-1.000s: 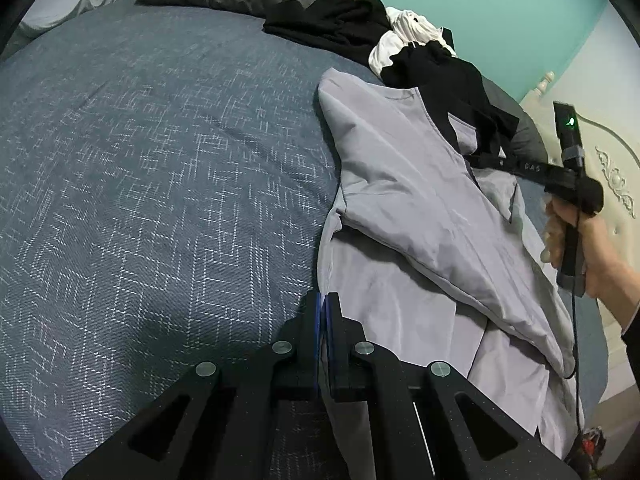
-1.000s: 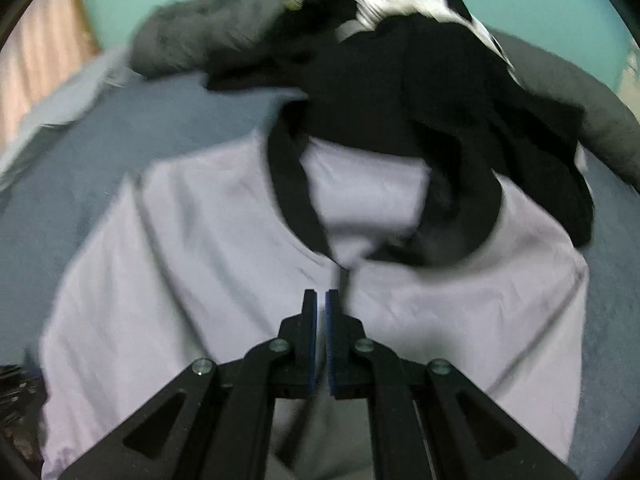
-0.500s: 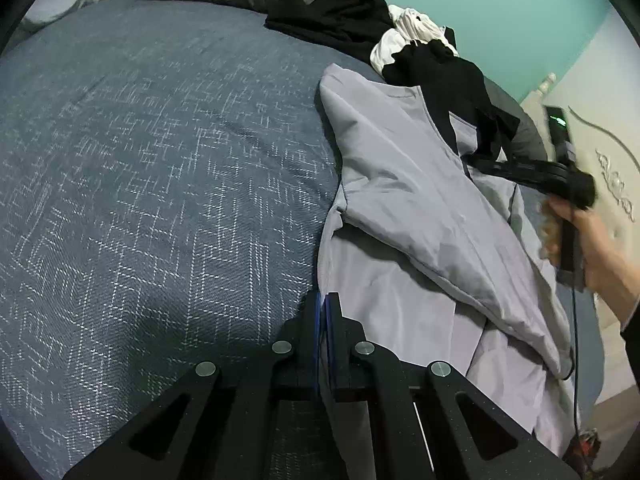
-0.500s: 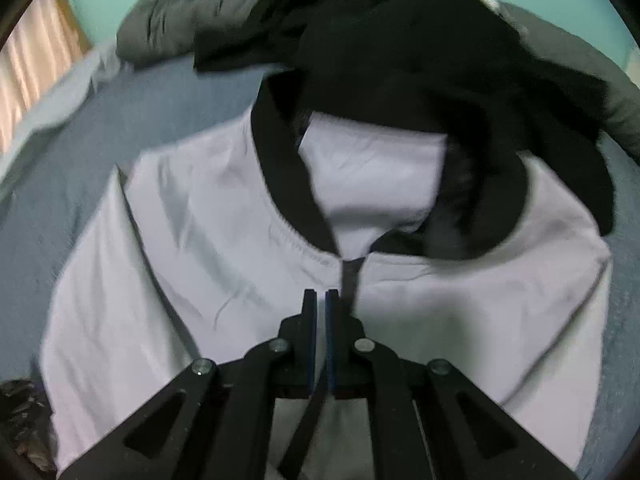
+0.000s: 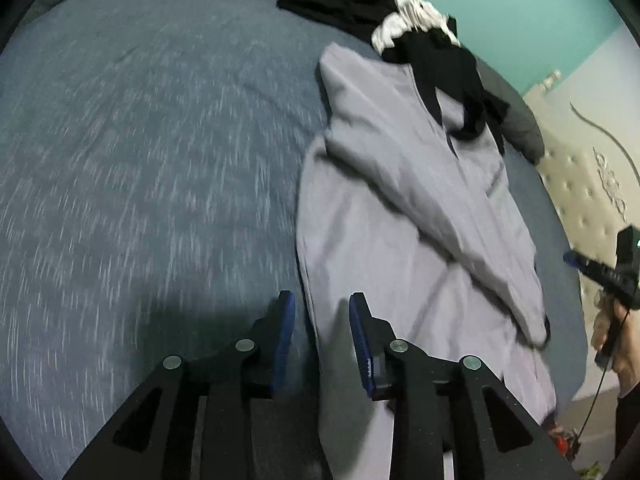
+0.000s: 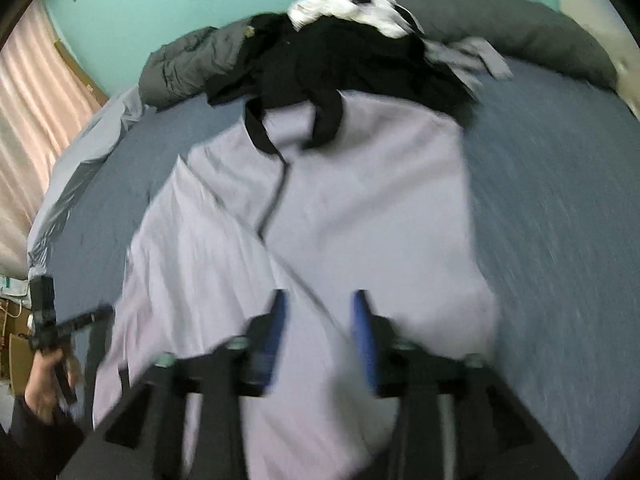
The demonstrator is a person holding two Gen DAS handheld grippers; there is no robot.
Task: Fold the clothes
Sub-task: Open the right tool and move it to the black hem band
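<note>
Left wrist view: left gripper (image 5: 322, 314) and right gripper (image 6: 318, 312), jaws just parted, hold nothing above the grey shirt (image 5: 420, 208).

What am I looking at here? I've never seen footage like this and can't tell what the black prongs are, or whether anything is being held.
No robot here: a person holds a handheld tool in each hand, each with a fisheye camera looking along its two blue-padded fingers. One picture is from the left tool, the other from the right tool.

Both look down on a bed with a blue-grey cover. A light grey shirt with a black collar lies on it, one side folded over. Beyond it sits a pile of black and white clothes.

Both tools' jaws have just been opening; their pads stand apart above the shirt, and neither holds anything. Each camera also catches the person's other hand gripping the other tool.
</note>
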